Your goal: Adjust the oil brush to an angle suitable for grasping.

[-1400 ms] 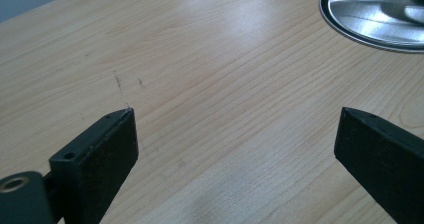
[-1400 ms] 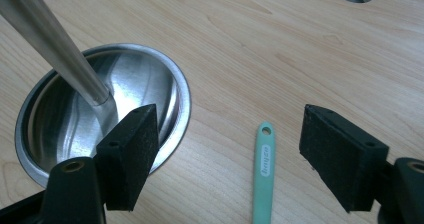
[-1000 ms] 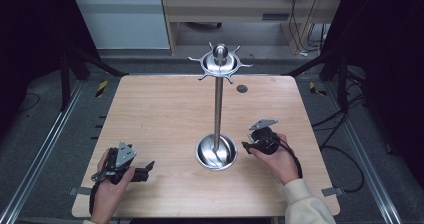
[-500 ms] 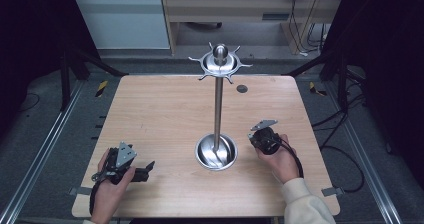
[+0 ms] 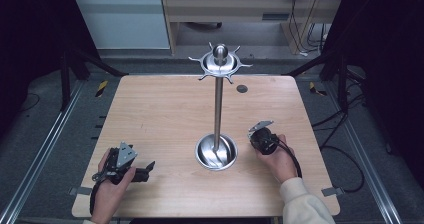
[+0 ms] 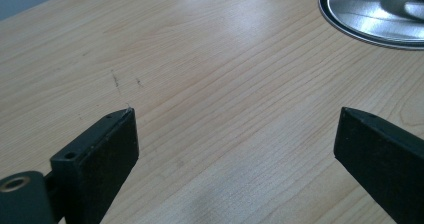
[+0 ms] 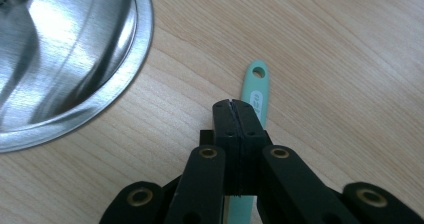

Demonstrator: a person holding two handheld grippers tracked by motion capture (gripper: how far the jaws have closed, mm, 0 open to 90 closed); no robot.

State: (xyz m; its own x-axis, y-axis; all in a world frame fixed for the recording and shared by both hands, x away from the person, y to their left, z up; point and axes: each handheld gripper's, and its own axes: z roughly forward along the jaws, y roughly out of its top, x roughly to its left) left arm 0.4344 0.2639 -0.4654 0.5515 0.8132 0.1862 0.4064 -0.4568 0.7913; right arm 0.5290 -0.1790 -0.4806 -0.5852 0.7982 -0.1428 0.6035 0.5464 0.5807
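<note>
left gripper (image 5: 145, 170) sits with fingers wide open over bare counter (image 5: 160, 114), the steel stand (image 5: 218, 109) in the middle, and the right gripper (image 7: 234, 106) just snapped its fingers closed above the mint-green handle (image 7: 254, 91), so probably a miss, though its lower end's hidden.

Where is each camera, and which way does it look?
High view: above the person's side, looking forward and down at the table and metal stand; both hands and tongs show.
Left gripper view: rides the left tongs, looking across the table between open jaws.
Right gripper view: rides the right tongs, jaws together above a mint green handle.
All three share the stand's base.
</note>
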